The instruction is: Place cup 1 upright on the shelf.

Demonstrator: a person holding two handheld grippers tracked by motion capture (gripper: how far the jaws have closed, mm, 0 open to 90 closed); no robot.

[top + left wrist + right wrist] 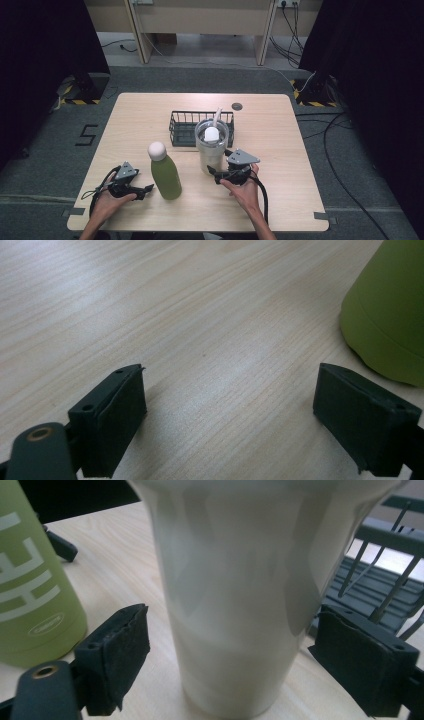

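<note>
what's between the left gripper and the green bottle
Nothing stands there: just a bare stretch of wooden table between the left gripper and the green bottle, seen in the left gripper view and the high view.

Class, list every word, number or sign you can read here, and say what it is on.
"5": painted in black on the grey floor.
green bottle: large sideways white letters, cut off, not surely readable; the small oval label is too blurred to read.
</note>
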